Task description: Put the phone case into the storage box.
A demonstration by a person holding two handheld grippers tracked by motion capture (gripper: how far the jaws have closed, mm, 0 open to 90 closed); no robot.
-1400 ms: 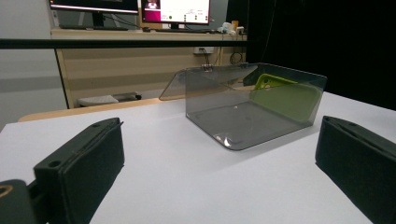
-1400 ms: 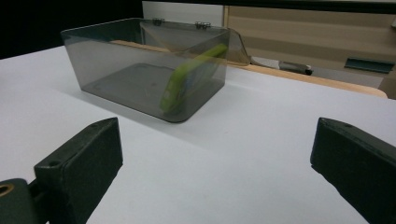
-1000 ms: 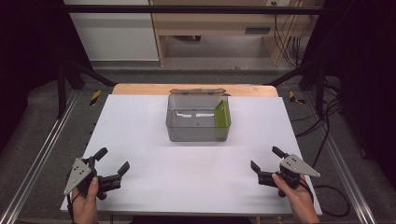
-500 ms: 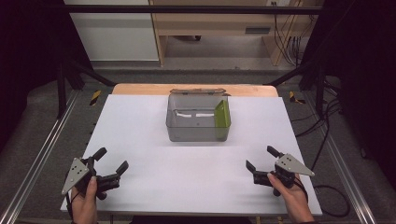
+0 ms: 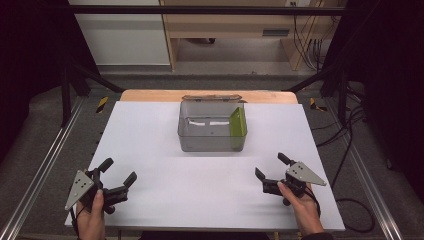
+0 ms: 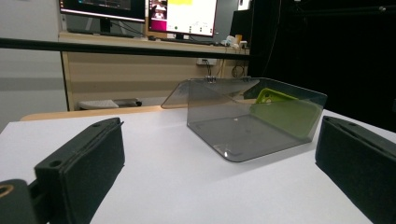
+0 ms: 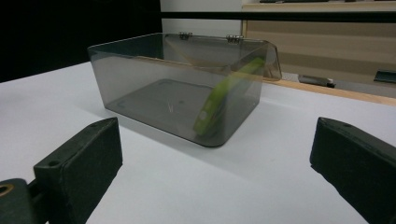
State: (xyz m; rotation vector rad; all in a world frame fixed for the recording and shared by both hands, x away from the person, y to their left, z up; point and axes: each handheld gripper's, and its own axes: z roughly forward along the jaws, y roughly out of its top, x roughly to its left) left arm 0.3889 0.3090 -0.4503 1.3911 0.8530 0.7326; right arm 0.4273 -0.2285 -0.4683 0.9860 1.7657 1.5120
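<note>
While both grippers wait: approach step, nothing grasped.
Left gripper: released, near table corner.
Right gripper: released, empty.
Box: mid-table, lid back, green piece leaning inside.
Next: likely reach forward to the box.

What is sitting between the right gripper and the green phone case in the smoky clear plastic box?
Only the near wall of the smoky clear plastic box. The flat green phone case leans inside against the box's right wall. The white table between the right gripper and the box is bare, and the hinged lid stands open.
</note>
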